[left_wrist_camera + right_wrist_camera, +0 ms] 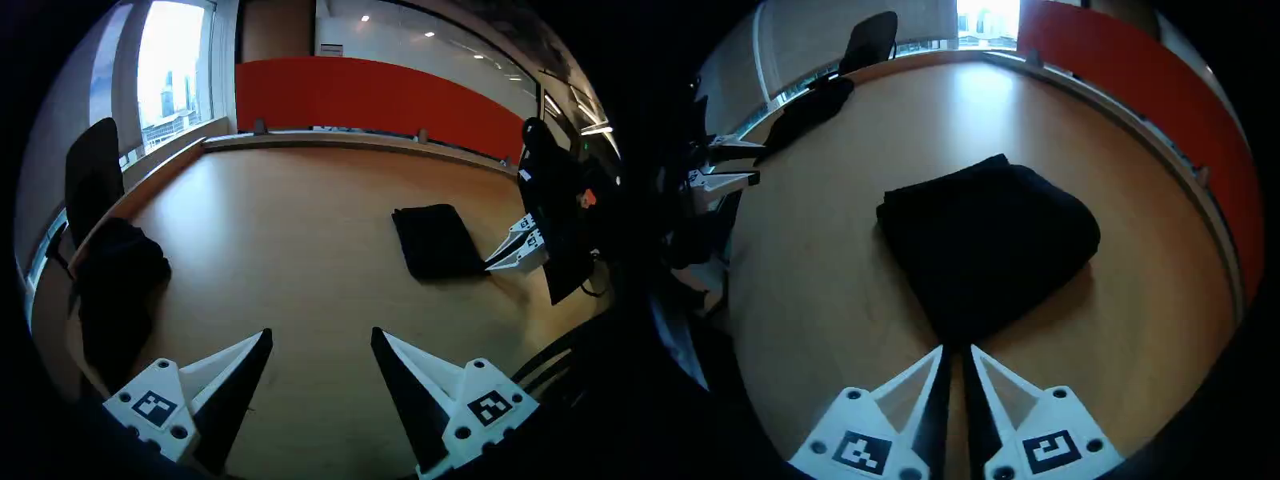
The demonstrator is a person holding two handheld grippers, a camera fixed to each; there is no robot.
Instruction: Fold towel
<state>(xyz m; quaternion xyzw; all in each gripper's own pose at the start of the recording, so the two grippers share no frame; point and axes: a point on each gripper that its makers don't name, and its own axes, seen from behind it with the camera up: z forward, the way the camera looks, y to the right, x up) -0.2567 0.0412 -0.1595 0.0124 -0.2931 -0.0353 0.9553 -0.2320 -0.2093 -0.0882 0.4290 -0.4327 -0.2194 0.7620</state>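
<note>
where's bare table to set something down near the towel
Widest bare patch: the tabletop between the left gripper and the towel, running back to the red partition. Crowded around the dark bundle, and at the towel's corner where the right gripper sits.

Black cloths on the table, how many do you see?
2. A folded towel lies just ahead of the right tongs; a bunched dark heap, likely cloth, sits at the table edge by the chair. Others may be hidden.
</note>
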